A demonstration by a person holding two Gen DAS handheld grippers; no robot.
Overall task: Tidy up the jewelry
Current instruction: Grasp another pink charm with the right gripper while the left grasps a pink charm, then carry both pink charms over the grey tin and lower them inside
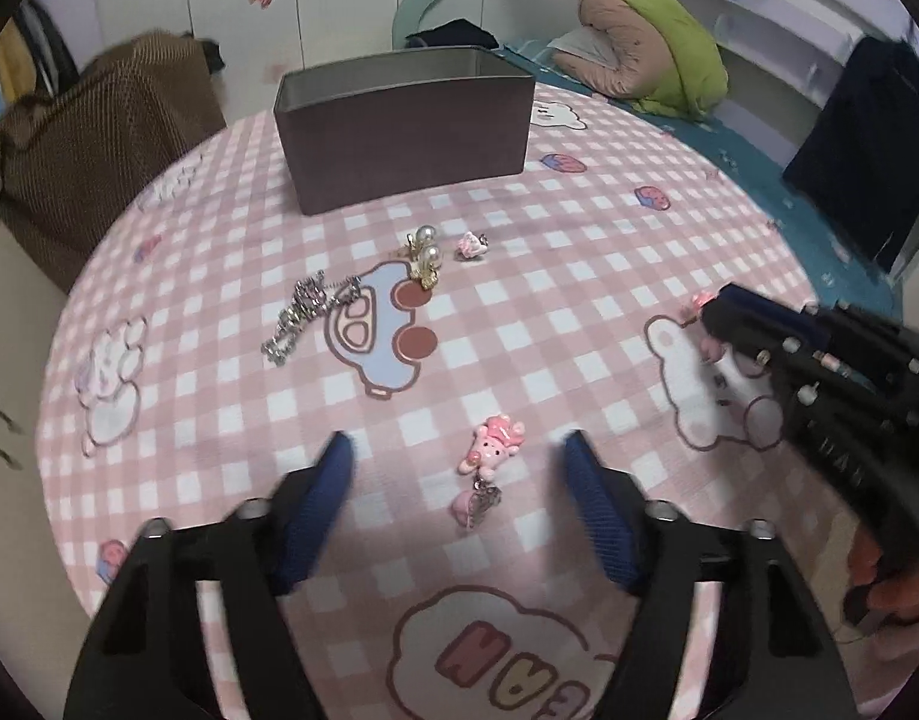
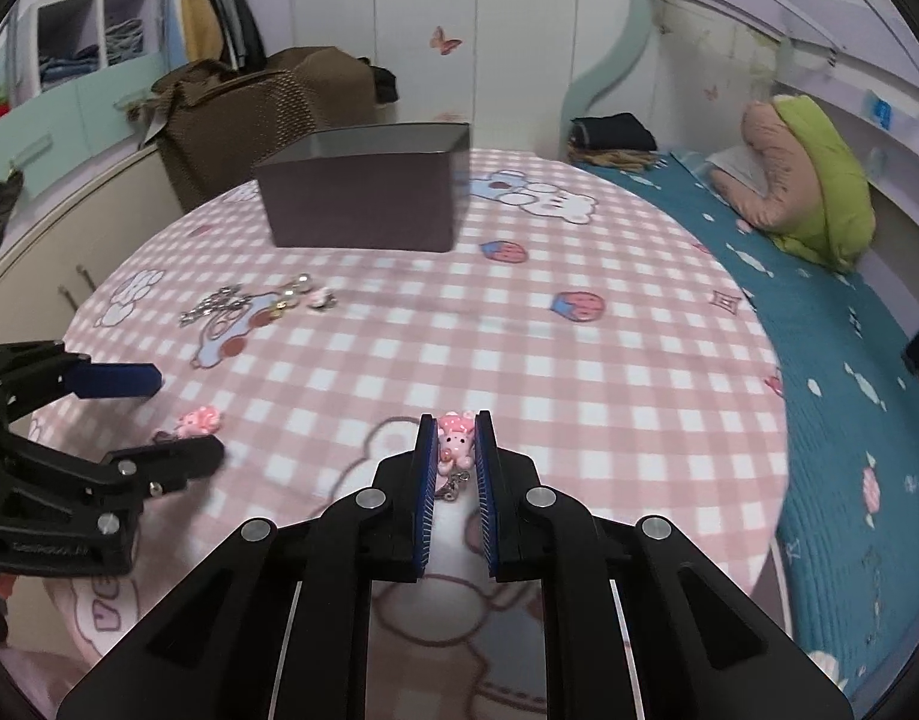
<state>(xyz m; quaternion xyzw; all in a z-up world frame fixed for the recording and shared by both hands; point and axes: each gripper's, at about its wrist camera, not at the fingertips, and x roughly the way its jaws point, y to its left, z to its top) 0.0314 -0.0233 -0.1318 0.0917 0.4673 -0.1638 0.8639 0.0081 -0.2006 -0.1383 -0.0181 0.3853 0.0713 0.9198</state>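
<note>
My right gripper (image 2: 455, 441) is clenched on a pink pig charm (image 2: 455, 441), its small metal clasp dangling below between the blue pads just above the checked surface (image 2: 579, 372). My left gripper (image 1: 459, 462) is released, fingers (image 1: 333, 480) spread wide on either side of a second pink charm (image 1: 494, 447) lying flat on the cloth. In the left wrist view, a silver chain (image 1: 306, 315) sits at 11 o'clock from that charm, with the pearl earrings (image 1: 426, 255) and a small pink stud (image 1: 471, 246) near 12 o'clock. Beyond them, at 12 o'clock, stands the open dark box (image 1: 402, 135), well apart from all the pieces. A bed (image 2: 819, 360) runs along 3 o'clock in the right wrist view.
</note>
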